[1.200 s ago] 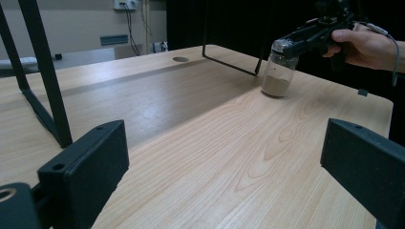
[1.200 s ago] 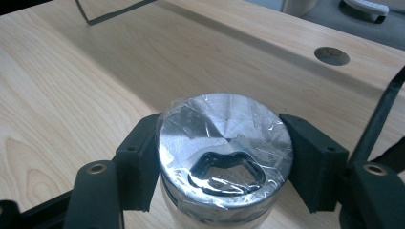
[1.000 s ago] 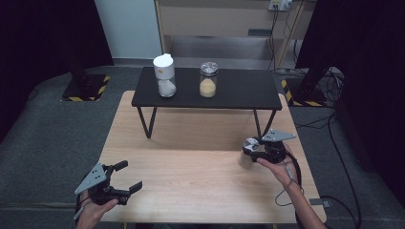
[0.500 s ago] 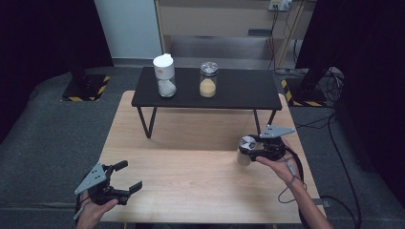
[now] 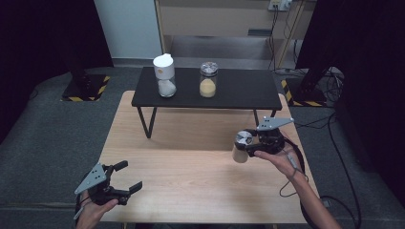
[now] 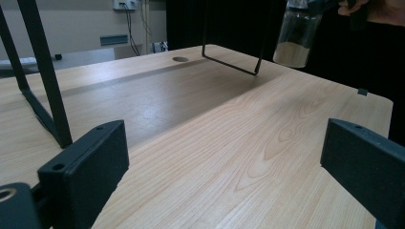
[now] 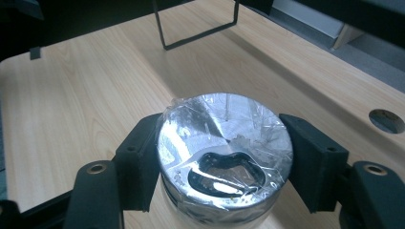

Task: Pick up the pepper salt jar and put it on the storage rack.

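A glass jar with a silver lid, holding some pale powder, hangs off the wooden table at the right. My right gripper is shut on it just under the lid. In the right gripper view the two black jaws press on both sides of the jar, in my right gripper. My left gripper rests low at the table's front left, open with nothing in it. Its jaws stand wide in the left gripper view, where the lifted jar is seen far off.
A low black shelf stands on the table's far half, its thin legs reaching down. On it are a white-lidded jar of white powder and a jar of yellow powder. A cable hole sits in the tabletop.
My right gripper has risen with the jar, which now hangs above the tabletop. The left gripper has stayed where it was.
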Demonstrator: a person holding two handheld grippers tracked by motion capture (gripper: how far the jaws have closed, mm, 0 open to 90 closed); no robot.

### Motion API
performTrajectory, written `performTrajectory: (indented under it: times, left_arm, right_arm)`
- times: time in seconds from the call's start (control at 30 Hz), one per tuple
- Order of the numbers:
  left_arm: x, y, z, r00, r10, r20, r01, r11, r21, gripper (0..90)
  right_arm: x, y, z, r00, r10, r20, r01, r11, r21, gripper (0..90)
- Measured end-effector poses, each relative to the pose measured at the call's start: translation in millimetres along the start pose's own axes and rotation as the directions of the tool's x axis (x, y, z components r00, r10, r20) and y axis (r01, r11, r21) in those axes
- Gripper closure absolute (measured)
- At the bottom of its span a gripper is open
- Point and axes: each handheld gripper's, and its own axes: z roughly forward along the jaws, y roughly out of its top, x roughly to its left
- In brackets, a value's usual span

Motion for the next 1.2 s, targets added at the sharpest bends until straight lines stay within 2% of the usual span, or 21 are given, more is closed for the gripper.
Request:
performTrajectory:
  times: [0.23,0.83,1.2]
  left_arm:
    - [0.1,0.0,0.1,1.0,-0.001,0.001,0.001,1.0,0.0,1.3]
    - [0.5,-0.2,0.5,1.0,-0.003,0.004,0.003,1.0,0.0,1.3]
    - [1.4,-0.6,1.0,0.9999,-0.007,0.01,0.007,1.0,0.0,1.3]
  right_arm:
    - [-0.2,18.1,-4.9,0.9998,-0.005,-0.019,0.005,1.0,0.001,35.7]
    - [-2.6,63.0,-21.3,0.9994,-0.021,-0.028,0.022,1.0,0.013,35.6]
    - [-7.6,87.3,-30.1,0.9998,-0.013,-0.015,0.014,1.0,0.013,35.7]
